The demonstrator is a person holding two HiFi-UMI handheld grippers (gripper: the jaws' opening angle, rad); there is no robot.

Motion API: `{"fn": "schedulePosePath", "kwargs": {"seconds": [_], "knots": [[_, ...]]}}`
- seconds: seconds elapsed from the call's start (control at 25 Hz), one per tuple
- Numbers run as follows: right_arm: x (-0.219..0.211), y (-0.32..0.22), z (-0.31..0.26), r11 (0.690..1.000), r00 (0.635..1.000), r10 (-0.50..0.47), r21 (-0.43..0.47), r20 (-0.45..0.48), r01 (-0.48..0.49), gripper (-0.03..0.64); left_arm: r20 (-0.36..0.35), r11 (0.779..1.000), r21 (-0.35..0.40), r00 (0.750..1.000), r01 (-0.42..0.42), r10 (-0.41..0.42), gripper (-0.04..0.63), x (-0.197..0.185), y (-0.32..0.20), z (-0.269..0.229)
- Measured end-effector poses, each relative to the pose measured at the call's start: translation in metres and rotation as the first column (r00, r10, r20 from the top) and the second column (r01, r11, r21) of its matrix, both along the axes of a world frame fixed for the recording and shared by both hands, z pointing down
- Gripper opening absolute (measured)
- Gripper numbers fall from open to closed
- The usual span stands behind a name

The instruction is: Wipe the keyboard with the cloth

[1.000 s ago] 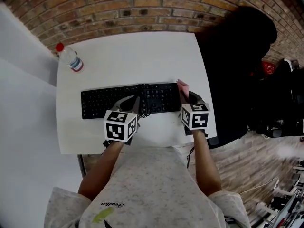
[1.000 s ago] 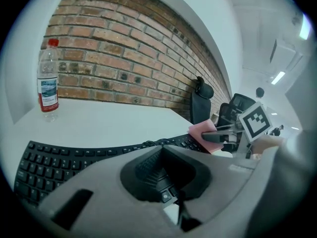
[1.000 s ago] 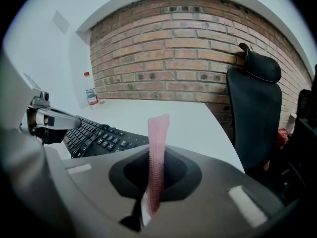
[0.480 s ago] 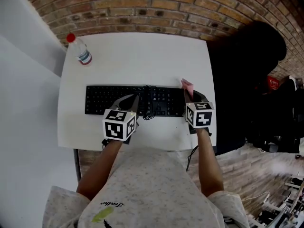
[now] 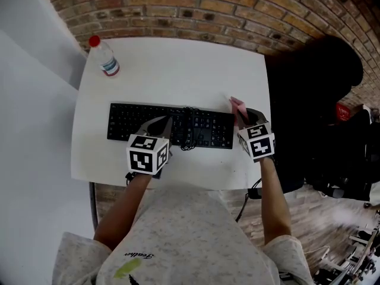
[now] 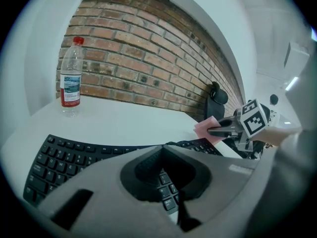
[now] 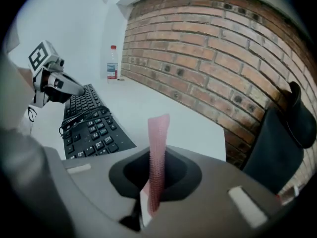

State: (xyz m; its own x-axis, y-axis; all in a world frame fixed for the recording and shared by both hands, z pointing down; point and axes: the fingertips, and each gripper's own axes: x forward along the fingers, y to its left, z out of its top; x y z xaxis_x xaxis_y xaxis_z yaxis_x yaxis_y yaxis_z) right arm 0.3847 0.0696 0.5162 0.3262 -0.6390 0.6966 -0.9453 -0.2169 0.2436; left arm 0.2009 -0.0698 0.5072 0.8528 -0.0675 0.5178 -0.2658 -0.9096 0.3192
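Gripping a pink cloth point(image 5: 237, 105) upright in closed jaws, right gripper point(image 5: 240, 115) at the black keyboard's point(image 5: 136, 123) right end, left gripper point(image 5: 168, 123) closed and empty at the keyboard's middle, coiled cable point(image 5: 187, 129) on its keys, white table point(image 5: 178, 70) beneath, water bottle point(image 5: 105, 58) behind the keyboard's left end, brick wall point(image 5: 208, 10) beyond.

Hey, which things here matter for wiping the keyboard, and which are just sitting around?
For the job: keyboard, pink cloth, right tool clamped on it.
Lying about: water bottle, black chair, coiled cable on the keys.
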Motion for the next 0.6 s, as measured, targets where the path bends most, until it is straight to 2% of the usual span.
{"fn": "schedulePosePath", "kwargs": {"seconds": [0.16,0.32,0.6], "knots": [[-0.007,-0.008,-0.002,0.988,0.989,-0.141,-0.061,-0.033,0.139,0.023,0.002,1.0,-0.007,1.0,0.003,-0.003,-0.005,-0.002,-0.004,0.001],[-0.022,-0.014,0.006,0.962,0.968,-0.25,-0.12,-0.012,0.247,0.023,-0.001,1.0,-0.01,1.0,0.002,-0.002,-0.005,-0.004,-0.008,0.0],[-0.043,-0.028,0.013,0.947,0.956,-0.291,-0.132,0.034,0.293,0.023,0.0,1.0,-0.013,1.0,0.008,-0.008,-0.005,-0.014,-0.016,-0.002]]}}
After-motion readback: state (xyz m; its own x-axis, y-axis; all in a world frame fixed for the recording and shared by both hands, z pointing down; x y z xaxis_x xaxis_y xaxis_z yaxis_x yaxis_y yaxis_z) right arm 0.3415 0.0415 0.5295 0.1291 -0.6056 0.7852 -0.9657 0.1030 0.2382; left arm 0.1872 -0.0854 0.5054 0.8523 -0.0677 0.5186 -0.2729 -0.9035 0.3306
